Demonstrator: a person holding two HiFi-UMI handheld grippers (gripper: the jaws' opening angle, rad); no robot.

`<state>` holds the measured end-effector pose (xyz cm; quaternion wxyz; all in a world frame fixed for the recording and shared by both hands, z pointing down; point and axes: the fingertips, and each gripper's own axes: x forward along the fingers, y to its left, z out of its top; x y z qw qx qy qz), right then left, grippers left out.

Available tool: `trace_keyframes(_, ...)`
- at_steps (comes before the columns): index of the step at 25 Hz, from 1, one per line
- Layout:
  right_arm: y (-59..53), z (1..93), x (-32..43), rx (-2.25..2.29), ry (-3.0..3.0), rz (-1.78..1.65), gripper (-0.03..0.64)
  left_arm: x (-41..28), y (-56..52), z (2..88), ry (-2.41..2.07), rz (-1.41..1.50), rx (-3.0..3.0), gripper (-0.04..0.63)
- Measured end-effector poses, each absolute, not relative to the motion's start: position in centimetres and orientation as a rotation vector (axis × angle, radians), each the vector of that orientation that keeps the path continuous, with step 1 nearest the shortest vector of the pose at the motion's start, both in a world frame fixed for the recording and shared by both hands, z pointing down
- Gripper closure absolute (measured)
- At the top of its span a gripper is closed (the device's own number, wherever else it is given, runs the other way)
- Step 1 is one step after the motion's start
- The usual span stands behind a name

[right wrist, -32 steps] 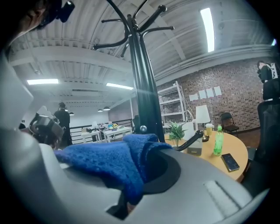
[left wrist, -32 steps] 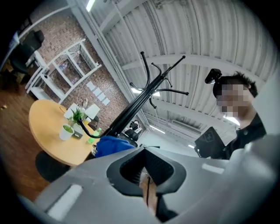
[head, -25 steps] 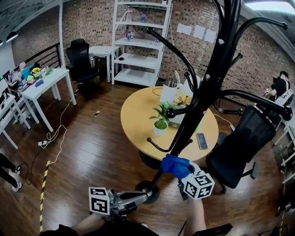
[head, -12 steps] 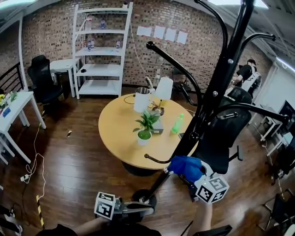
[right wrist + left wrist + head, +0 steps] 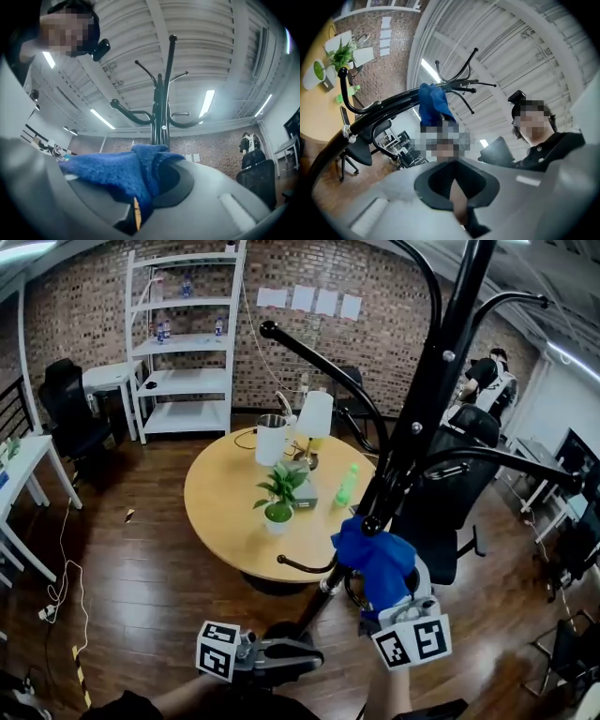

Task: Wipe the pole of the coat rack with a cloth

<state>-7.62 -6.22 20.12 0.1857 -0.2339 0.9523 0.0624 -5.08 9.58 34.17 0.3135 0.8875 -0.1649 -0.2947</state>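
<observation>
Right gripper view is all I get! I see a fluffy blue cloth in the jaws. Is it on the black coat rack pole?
Observer: Yes. From the head view, the fluffy blue cloth lies against the black metal coat rack pole, low down on it.
Operator: Where's the other gripper?
Observer: The left gripper is lower, near the rack's round dark base. Its jaws are together and hold nothing.
Operator: What's behind the rack?
Observer: A round wooden table with a small green plant in a white pot.
</observation>
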Motion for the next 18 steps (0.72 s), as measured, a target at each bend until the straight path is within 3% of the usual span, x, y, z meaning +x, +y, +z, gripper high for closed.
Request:
trace_keyframes(5,-5.9,17.4,-7.8,-0.747,2.603,0.282,0.591,-7.0,7.8,33.9,-0.494,-0.773,2.336,0.591)
trace_keyframes(13,-6.1,13.8,-9.5,-1.331,2.375,0.774,0.591,-18.8,2.9,31.4,-0.497,-0.823,2.409,0.591)
trace_keyframes(18,-7.7,13.4,-11.9,-1.601,2.26,0.853,0.591,-24.5,2.7,30.4,-0.37,-0.743,2.455,0.591)
